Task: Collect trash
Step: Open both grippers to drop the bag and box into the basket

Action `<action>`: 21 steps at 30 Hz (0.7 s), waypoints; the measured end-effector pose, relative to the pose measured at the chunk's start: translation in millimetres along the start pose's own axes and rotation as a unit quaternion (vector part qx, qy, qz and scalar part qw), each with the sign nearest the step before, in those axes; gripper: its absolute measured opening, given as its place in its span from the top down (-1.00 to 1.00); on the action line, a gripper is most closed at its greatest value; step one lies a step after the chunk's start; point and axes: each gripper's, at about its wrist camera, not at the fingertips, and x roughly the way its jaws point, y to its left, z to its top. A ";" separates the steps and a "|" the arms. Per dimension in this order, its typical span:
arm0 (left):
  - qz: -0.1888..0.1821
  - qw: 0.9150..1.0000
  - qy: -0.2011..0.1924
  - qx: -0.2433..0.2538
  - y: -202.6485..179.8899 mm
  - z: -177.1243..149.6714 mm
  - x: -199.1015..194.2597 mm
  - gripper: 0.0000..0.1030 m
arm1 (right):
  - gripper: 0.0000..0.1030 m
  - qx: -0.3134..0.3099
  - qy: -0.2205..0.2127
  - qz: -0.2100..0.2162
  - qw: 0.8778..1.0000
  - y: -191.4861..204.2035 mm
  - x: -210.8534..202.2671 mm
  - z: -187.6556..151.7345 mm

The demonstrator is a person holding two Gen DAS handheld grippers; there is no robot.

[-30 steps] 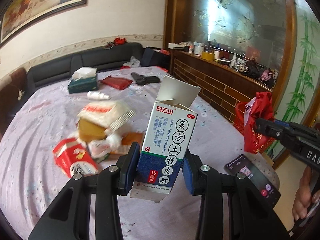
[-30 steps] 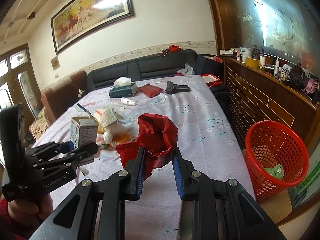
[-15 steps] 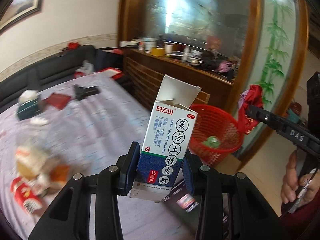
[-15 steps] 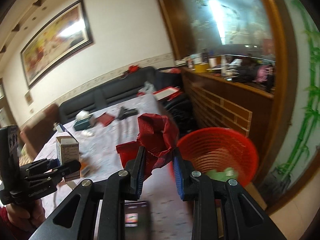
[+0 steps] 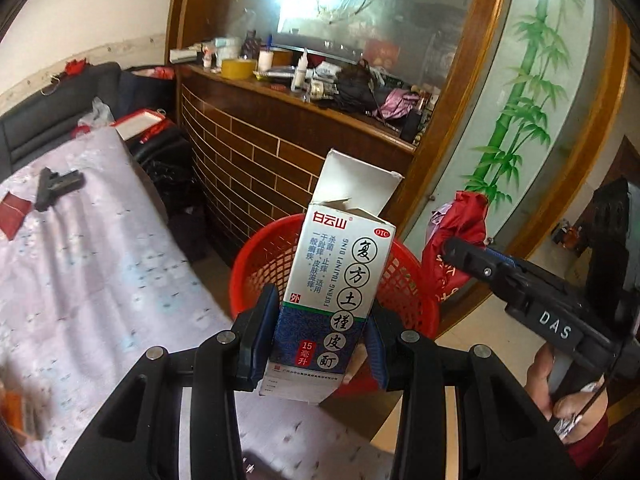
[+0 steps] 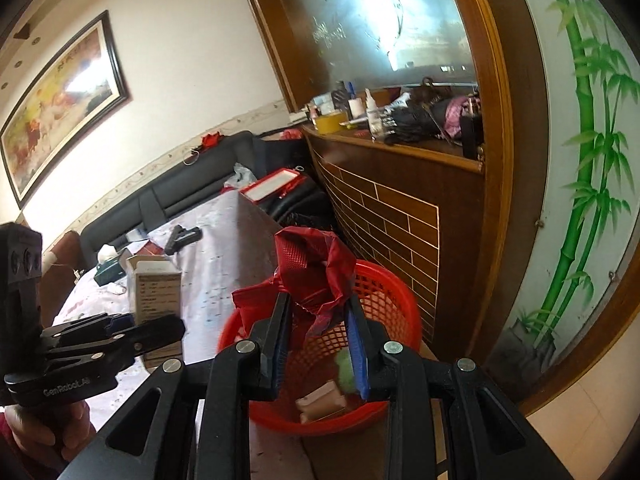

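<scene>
- The left gripper [image 5: 320,344] is clamped on a medicine box [image 5: 334,280], held upright with its torn top flap open, in front of and above the near rim of the red basket [image 5: 260,264] that stands on the floor beside the table [image 5: 100,272].
- The right gripper [image 6: 318,344] is closed on a crumpled red bag [image 6: 316,268], poised over the mouth of the basket; a few scraps, one green and one pale, already lie at its bottom.
- The step in hand looks like the drop-off: both pieces of trash are carried to the bin and neither is released yet.
- Next, the bag seems ready to fall once the right jaws part; the box probably needs a little more reach forward first, though the fisheye makes it hard to judge whether it is fully past the rim.
- A dark pistol-shaped object [image 5: 56,188] and a red packet [image 5: 14,216] lie on the table, so more collecting may remain.
</scene>
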 end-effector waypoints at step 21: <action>0.048 0.998 -0.029 -0.024 37.1 -15.1 -56.6 -0.38 | 0.05 0.016 0.018 0.034 0.999 -10.4 5.1 -6.4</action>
